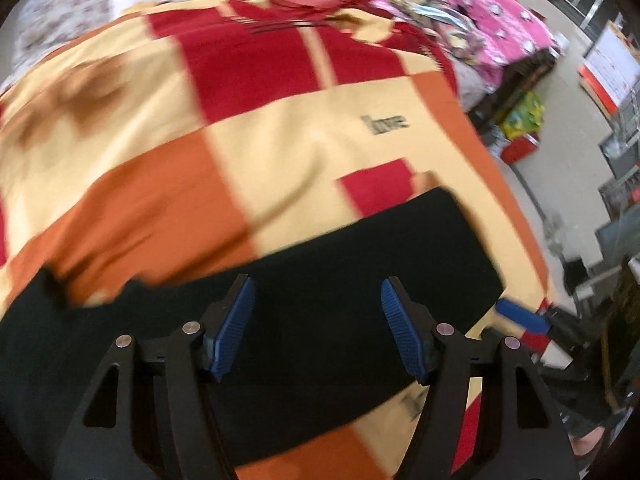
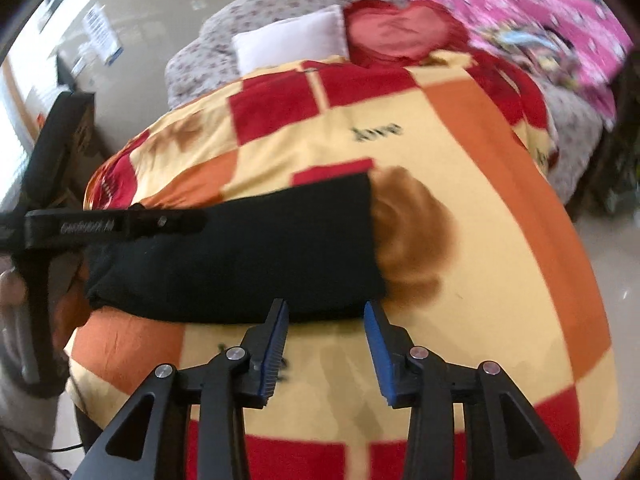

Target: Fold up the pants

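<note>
Black linkages and blue ribbed pads of my left tongs (image 1: 316,326) fill the near edge of the left wrist view, spread wide with nothing between them. Directly under and beyond them lie the black pants (image 1: 304,280), a dark folded band on the checked bedspread (image 1: 280,128) of the bed. In this view the band's long axis runs from about 8 o'clock up to 2 o'clock, one squared end reaching toward 1 o'clock of the tongs, the rest trailing off past 9 o'clock. Whether the pad tips touch the cloth I cannot tell; the picture is blurred.

My right tongs (image 2: 326,344) are likewise spread wide and hold nothing. Their tips sit just at the near long edge of the pants (image 2: 240,252), which stretch from 12 o'clock of the tongs away toward 10 o'clock, long axis roughly side to side across the view and tilted slightly up at the right. The squared end stands at about 12 o'clock, over a brown swirl printed on the bedspread (image 2: 460,184). At the far left of this view, the black body of my left tongs (image 2: 116,224) reaches over the other end of the pants.

Beyond, at 12 o'clock, a red cushion (image 2: 400,32) and a white pillow (image 2: 292,36) lie at the head of the bed, with a pink patterned blanket (image 2: 540,20) toward 1 o'clock.
</note>
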`<act>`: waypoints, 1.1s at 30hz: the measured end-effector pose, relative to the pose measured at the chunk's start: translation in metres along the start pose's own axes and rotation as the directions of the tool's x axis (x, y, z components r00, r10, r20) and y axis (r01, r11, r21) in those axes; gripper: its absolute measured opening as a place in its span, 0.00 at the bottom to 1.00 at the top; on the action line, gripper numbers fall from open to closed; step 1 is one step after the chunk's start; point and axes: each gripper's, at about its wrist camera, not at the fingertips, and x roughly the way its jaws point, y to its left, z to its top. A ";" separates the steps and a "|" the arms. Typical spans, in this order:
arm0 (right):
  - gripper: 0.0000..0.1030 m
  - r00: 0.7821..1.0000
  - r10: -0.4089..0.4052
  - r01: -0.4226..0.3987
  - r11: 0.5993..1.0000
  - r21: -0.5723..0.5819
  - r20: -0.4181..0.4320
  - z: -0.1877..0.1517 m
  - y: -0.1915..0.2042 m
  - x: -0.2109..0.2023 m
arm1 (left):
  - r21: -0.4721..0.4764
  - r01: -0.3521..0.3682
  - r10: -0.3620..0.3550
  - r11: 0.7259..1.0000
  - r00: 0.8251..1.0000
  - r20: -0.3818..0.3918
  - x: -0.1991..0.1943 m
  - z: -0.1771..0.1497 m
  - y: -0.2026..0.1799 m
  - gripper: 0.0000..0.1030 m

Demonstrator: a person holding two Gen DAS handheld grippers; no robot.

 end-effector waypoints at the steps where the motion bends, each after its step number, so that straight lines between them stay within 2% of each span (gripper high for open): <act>1: 0.38 1.000 0.009 -0.009 1.000 0.015 -0.001 -0.001 -0.005 0.001 | 0.012 0.018 -0.018 1.000 1.000 -0.010 0.006 0.007 -0.006 0.64; 3: 0.38 0.999 0.034 -0.033 0.999 0.042 -0.005 -0.001 -0.011 0.008 | 0.056 0.048 -0.046 0.997 0.998 -0.040 0.019 0.020 -0.021 0.64; 7: 0.41 0.995 0.093 -0.095 0.993 0.070 0.031 0.000 -0.012 0.014 | 0.116 0.021 -0.014 0.993 0.998 -0.062 0.042 0.040 -0.039 0.64; 12: 0.46 0.988 0.119 -0.126 0.989 0.075 0.095 0.000 -0.007 0.020 | 0.168 0.106 -0.083 0.980 0.987 -0.137 0.070 0.055 -0.054 0.64; 15: 0.47 0.982 0.139 -0.150 0.985 0.087 0.128 -0.001 -0.007 0.022 | 0.221 0.103 -0.074 0.970 0.988 -0.133 0.076 0.060 -0.065 0.65; 18: 0.47 0.977 0.149 -0.164 0.982 0.092 0.152 -0.001 -0.003 0.025 | 0.258 0.117 -0.082 0.959 0.986 -0.142 0.081 0.064 -0.073 0.73; 21: 0.44 0.973 0.171 -0.190 0.975 0.116 0.157 0.002 0.001 0.029 | 0.338 0.092 -0.055 0.937 0.992 -0.117 0.085 0.060 -0.083 0.73; 22: 0.39 0.972 0.176 -0.197 0.973 0.125 0.158 0.003 0.001 0.031 | 0.360 0.080 -0.044 0.930 0.993 -0.106 0.086 0.058 -0.086 0.71; 23: 0.27 0.972 0.179 -0.201 0.970 0.137 0.154 0.005 0.000 0.034 | 0.378 0.080 -0.047 0.922 0.994 -0.094 0.085 0.056 -0.088 0.58; 24: 0.21 0.972 0.179 -0.201 0.968 0.148 0.154 0.007 -0.001 0.038 | 0.383 0.094 -0.062 0.919 0.994 -0.095 0.084 0.055 -0.088 0.49; 25: 0.19 0.972 0.180 -0.203 0.968 0.149 0.154 0.009 0.000 0.039 | 0.374 0.122 -0.087 0.920 0.990 -0.109 0.083 0.055 -0.089 0.34; 30: 0.15 0.964 0.176 -0.194 0.979 0.070 0.200 0.023 0.022 0.022 | 0.297 0.197 -0.171 0.934 0.979 -0.111 0.064 0.059 -0.070 0.12; 33: 0.15 0.950 0.211 -0.215 0.977 -0.008 0.229 0.033 0.045 0.006 | 0.259 0.217 -0.213 0.941 0.976 -0.043 0.027 0.066 -0.054 0.11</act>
